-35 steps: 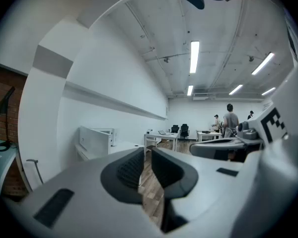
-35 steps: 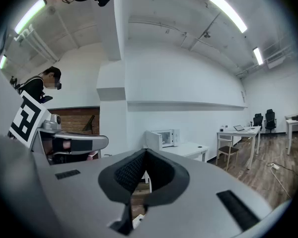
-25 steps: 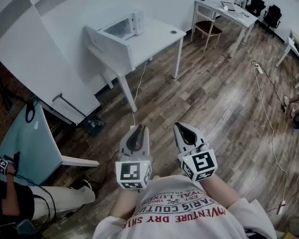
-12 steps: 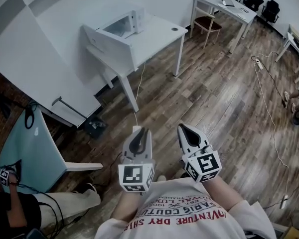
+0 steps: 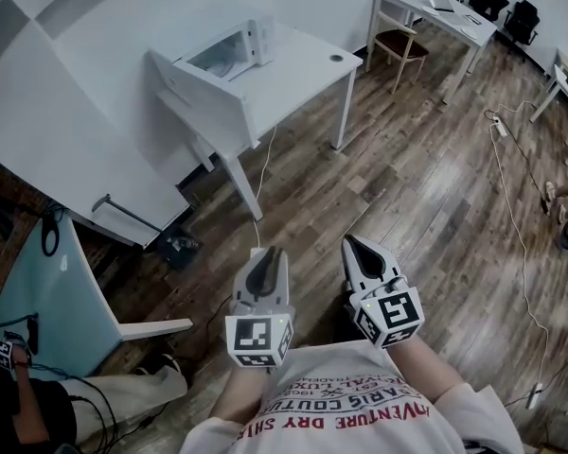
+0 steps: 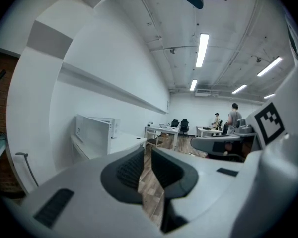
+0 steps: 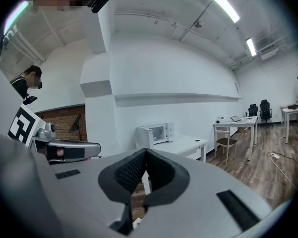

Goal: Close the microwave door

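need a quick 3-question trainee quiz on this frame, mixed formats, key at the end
1. True or false: the microwave has its door shut.
2. What is between the jaws of the right gripper? A) a cable B) nothing C) a handle
3. Fill in: the microwave stands on a white ___.
Key: 1 false, the door stands open; 2 B, the jaws are together and empty; 3 table.
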Demonstrator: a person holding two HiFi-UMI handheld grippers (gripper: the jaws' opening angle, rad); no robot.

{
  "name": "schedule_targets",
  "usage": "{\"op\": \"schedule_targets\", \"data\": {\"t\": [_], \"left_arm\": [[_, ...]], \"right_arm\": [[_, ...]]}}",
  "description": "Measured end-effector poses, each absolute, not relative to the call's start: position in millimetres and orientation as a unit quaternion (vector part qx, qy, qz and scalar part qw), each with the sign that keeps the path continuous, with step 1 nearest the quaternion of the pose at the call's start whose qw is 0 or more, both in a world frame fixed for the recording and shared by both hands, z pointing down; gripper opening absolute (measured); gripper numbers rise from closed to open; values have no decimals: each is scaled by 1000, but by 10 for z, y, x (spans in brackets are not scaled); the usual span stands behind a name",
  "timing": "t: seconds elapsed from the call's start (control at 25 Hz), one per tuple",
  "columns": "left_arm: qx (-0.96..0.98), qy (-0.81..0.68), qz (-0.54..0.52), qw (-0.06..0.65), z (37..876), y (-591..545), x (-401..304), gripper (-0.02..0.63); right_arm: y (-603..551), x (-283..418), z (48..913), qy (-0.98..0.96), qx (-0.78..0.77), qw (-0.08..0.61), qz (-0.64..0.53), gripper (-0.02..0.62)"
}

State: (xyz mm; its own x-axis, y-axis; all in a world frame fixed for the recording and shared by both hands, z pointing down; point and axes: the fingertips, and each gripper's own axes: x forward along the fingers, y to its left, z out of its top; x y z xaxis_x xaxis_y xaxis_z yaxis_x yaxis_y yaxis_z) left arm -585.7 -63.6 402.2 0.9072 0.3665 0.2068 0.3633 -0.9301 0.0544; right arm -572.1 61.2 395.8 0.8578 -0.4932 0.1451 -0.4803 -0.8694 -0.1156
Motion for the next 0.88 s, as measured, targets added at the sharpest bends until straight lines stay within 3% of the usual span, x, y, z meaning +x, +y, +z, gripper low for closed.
{"op": "schedule_targets", "data": {"t": [0.88], "left_arm": [[992,79,102,15,3995,676,-3227,48]], "right_arm": [[1901,-2887,4059,361,-925,23,-117,12]]}}
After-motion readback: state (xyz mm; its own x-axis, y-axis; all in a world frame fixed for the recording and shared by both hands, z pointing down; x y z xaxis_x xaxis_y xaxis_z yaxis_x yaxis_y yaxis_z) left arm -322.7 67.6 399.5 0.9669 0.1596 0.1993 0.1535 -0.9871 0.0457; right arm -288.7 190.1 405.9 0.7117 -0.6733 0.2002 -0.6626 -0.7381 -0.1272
